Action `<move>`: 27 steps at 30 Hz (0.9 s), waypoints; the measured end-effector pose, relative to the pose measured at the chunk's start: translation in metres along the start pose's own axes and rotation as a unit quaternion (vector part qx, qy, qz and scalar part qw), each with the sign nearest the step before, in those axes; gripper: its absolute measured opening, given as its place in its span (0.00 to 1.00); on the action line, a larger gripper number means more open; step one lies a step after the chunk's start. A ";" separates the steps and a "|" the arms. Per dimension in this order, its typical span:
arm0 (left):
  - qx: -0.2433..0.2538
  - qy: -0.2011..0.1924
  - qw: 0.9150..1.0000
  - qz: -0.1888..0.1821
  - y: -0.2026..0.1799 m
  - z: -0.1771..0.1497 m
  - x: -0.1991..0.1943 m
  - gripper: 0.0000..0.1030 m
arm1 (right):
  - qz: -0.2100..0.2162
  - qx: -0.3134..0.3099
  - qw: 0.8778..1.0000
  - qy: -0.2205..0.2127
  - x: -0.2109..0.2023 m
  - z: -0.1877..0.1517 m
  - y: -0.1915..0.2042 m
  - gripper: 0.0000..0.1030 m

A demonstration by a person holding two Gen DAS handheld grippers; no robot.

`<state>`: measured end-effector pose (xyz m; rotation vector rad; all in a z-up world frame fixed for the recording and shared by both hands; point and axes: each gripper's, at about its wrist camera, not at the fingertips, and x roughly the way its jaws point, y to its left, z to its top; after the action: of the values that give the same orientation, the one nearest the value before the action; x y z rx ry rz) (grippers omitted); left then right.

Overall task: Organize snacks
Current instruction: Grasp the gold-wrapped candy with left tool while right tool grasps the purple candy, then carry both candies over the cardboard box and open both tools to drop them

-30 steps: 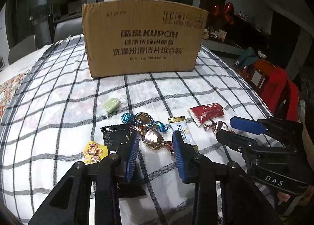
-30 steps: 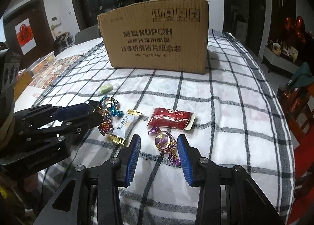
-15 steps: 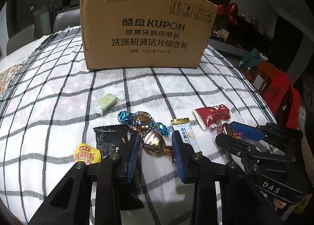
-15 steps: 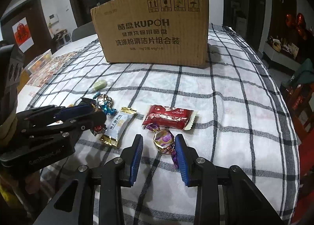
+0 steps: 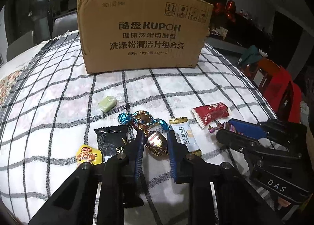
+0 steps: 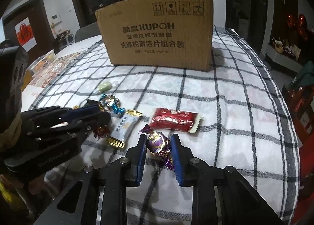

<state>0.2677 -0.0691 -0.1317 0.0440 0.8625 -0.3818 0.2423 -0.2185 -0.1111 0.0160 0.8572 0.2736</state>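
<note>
My left gripper is open with its jaws either side of a copper foil candy on the checked cloth. My right gripper is open with its jaws close around a purple foil candy. Between them lie a white and gold bar, a red packet, a blue-ended foil candy, a black packet, a yellow packet and a green candy. The cardboard box stands behind them.
The checked tablecloth covers the table up to its right edge. A red chair stands off the right side. A patterned mat and a plastic tub lie at the far left.
Both grippers have moved forward and down, and their jaws have narrowed around the copper candy and the purple candy. The box looms larger.
</note>
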 end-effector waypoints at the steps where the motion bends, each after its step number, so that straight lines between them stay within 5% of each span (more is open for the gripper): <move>1: 0.001 -0.002 1.000 0.000 -0.001 0.000 -0.003 0.23 | 0.001 0.000 1.000 -0.003 -0.002 0.001 0.001 0.26; 27: 0.027 -0.101 0.994 0.015 -0.014 0.020 -0.106 0.23 | 0.015 -0.005 0.994 -0.105 -0.088 0.029 0.028 0.25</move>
<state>0.2155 -0.0530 -0.0373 0.0674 0.6513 -0.3743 0.2024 -0.2101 -0.0231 0.0481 0.6460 0.2989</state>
